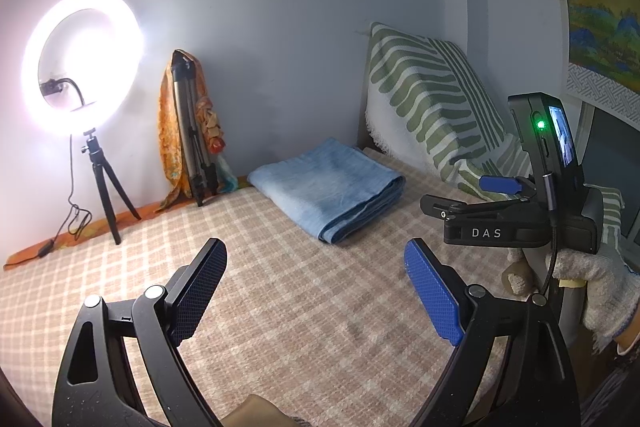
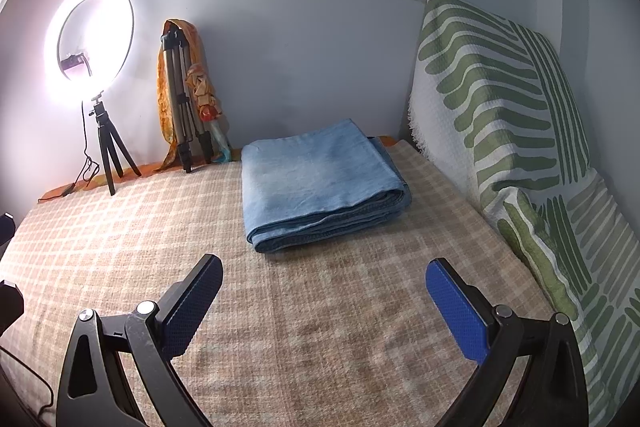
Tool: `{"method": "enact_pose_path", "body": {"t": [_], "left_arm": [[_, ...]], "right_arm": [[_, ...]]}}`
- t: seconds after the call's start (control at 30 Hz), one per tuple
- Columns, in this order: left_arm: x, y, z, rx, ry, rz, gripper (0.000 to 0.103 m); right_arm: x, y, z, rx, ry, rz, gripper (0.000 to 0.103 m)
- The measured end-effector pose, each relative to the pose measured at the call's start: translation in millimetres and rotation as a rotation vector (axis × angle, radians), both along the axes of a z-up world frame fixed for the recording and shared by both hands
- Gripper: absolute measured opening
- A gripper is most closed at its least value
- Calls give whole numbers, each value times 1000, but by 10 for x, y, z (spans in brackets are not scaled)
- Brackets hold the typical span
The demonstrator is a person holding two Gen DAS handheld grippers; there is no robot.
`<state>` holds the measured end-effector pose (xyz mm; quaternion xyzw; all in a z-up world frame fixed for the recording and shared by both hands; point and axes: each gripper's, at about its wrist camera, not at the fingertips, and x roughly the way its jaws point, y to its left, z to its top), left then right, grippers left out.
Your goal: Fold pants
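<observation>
One pair of pants (image 2: 320,183), light blue denim, lies folded into a flat stacked rectangle on the bed (image 2: 120,227). It sits toward the far edge of the bed, near the wall, with its thick folded edge facing the near side. Nothing touches it.

Two claws are in view. The left claw (image 1: 316,291) hovers over the near part of the checked beige bed cover, its two fingers spread wide apart and holding nothing. The right claw (image 2: 324,303) hangs likewise over the near part of the bed, its two fingers also spread wide and empty; the pants lie well ahead of it. In the left wrist view the right claw (image 1: 460,205) shows from the side, at the right edge of the bed, carried by one hand in a white knit glove (image 1: 592,275); a green light glows on the device mounted on it.

At the far left corner of the bed stands one lit ring light (image 1: 82,61) on a small black tripod (image 1: 106,195). Beside it one folded silver tripod (image 1: 192,143) leans on the wall, draped with one orange scarf (image 1: 168,131). Along the right edge of the bed, one cushion with green and white stripes (image 2: 492,99) leans upright; a second striped one (image 2: 580,247) lies just in front of it.
</observation>
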<state>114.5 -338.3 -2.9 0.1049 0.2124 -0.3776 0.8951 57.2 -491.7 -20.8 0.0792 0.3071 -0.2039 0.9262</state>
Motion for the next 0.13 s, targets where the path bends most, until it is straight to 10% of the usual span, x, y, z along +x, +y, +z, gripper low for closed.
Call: {"method": "enact_pose_path", "body": {"t": [0.13], "left_arm": [[-4,-12,-13,-1,-2,-3,91]], "right_arm": [[-2,0,-5,-2,2,-1,103]]}}
